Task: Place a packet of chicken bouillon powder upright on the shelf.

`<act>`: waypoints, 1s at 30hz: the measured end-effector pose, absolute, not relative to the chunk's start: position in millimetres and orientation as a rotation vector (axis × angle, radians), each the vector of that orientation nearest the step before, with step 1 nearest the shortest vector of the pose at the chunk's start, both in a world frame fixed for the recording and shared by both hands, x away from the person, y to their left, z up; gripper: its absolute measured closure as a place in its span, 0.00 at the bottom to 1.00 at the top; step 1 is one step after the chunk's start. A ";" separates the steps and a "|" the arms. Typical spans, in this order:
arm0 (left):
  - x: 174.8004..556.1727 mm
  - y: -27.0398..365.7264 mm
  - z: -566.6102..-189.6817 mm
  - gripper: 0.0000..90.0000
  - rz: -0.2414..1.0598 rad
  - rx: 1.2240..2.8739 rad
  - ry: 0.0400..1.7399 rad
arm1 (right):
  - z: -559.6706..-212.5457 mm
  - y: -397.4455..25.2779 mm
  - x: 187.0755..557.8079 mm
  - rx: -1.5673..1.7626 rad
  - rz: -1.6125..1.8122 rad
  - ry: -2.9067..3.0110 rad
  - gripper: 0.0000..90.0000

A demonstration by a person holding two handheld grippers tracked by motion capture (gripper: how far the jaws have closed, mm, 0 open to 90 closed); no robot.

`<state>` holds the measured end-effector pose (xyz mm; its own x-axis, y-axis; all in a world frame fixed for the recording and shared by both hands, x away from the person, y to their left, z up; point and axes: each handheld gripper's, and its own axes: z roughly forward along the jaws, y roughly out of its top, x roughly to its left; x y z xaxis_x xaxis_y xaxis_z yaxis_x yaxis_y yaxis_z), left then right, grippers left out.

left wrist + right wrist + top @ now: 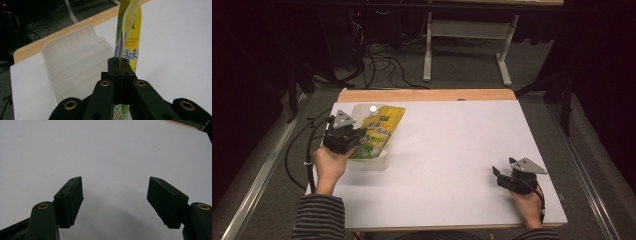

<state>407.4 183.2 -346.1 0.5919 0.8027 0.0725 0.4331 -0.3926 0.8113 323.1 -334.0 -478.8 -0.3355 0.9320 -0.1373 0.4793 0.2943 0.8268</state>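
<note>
pouch (381, 131): yellow, left of frame, above clear tray (372, 162)
left gripper (120, 68): jaws pinching pouch
right gripper (115, 202): jaws spread, lower right

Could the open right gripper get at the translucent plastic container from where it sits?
Probably yes: bare white table separates the right gripper from the translucent plastic container, though the left gripper holds a yellow pouch over it.

The person wears long sleeves (319, 215) in dark and pale grey stripes. Each matte black two-jaw hand-held gripper — left (346, 136) and right (504, 176) — carries a grey three-cornered plate (343, 119) on top and trails a black cable (307, 145). Brass-ringed pivot holes (105, 83) mark the black linkage arms — small screw holes dot the flat rectangular pads (72, 200).
</note>
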 end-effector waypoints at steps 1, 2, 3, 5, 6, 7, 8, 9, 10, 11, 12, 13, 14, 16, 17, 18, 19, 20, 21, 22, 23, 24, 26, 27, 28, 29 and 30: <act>407.5 183.3 -347.3 1.00 0.589 2.017 0.974 | -478.8 -334.0 323.2 1.253 0.924 1.937 0.33; 407.6 183.3 -348.7 1.00 0.584 2.003 0.969 | -478.9 -334.0 323.3 1.253 0.925 1.937 0.33; 408.0 183.2 -350.1 1.00 0.584 1.991 0.965 | -478.9 -334.0 323.3 1.254 0.925 1.937 0.33; 409.0 182.6 -353.8 1.00 0.576 1.958 0.968 | -478.9 -333.9 323.4 1.254 0.924 1.938 0.33; 408.9 182.1 -355.7 1.00 0.579 1.944 0.964 | -478.9 -334.0 323.7 1.247 0.923 1.941 0.33; 408.1 181.9 -356.5 1.00 0.590 1.938 0.959 | -478.8 -334.0 323.5 1.249 0.920 1.941 0.33; 407.1 181.5 -357.5 1.00 0.597 1.933 0.955 | -478.9 -333.8 323.3 1.254 0.923 1.937 0.33; 405.9 182.1 -358.2 1.00 0.601 1.932 0.952 | -478.9 -333.8 323.3 1.254 0.923 1.936 0.33; 404.7 183.1 -359.1 1.00 0.603 1.924 0.952 | -478.9 -334.0 323.5 1.247 0.922 1.939 0.33; 403.7 185.2 -360.0 1.00 0.599 1.922 0.953 | -478.8 -333.7 323.4 1.249 0.919 1.940 0.33; 402.7 187.3 -360.6 1.00 0.592 1.918 0.958 | -478.8 -333.6 323.2 1.250 0.918 1.940 0.33; 401.7 189.2 -361.5 1.00 0.590 1.917 0.960 | -478.8 -333.7 323.2 1.250 0.919 1.939 0.33; 400.6 190.9 -362.2 1.00 0.587 1.918 0.961 | -478.9 -333.7 323.2 1.250 0.922 1.936 0.33; 398.7 192.9 -363.2 1.00 0.583 1.916 0.965 | -478.8 -333.6 323.2 1.249 0.921 1.937 0.33; 397.8 194.0 -363.7 1.00 0.580 1.917 0.968 | -478.8 -333.4 323.1 1.249 0.917 1.938 0.33; 397.5 194.9 -364.0 1.00 0.580 1.918 0.971 | -478.9 -333.0 323.0 1.246 0.913 1.939 0.33; 397.2 196.2 -364.4 1.00 0.576 1.916 0.979 | -479.1 -332.7 322.9 1.246 0.914 1.938 0.33; 397.0 197.8 -365.0 1.00 0.574 1.912 0.988 | -479.0 -332.4 322.7 1.247 0.911 1.939 0.33; 396.9 199.7 -365.6 1.00 0.573 1.910 0.999 | -479.0 -332.4 322.6 1.247 0.911 1.939 0.33; 396.7 201.2 -366.0 1.00 0.572 1.910 1.007 | -479.0 -332.6 322.8 1.248 0.914 1.937 0.33; 396.3 203.4 -366.5 1.00 0.565 1.915 1.015 | -479.0 -332.8 322.9 1.246 0.914 1.938 0.33; 395.9 204.9 -366.8 1.00 0.561 1.918 1.020 | -479.0 -333.0 323.0 1.244 0.914 1.938 0.33; 395.1 206.7 -367.1 1.00 0.561 1.931 1.025 | -479.1 -332.7 323.1 1.243 0.912 1.940 0.33; 394.7 207.1 -367.3 1.00 0.563 1.936 1.029 | -479.0 -332.6 323.1 1.243 0.912 1.940 0.33; 394.2 207.3 -367.6 1.00 0.565 1.939 1.036 | -479.0 -332.6 322.9 1.248 0.913 1.938 0.33; 393.7 207.4 -368.5 1.00 0.574 1.939 1.039 | -479.0 -332.8 322.9 1.246 0.914 1.937 0.33; 393.2 207.8 -369.2 1.00 0.582 1.943 1.042 | -479.0 -332.9 322.8 1.248 0.916 1.937 0.33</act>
<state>393.2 207.8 -369.2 0.5477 0.8366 0.0128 0.4490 -0.3067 0.8393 322.8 -332.9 -479.0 -0.3359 0.9303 -0.1475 0.4759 0.3028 0.8257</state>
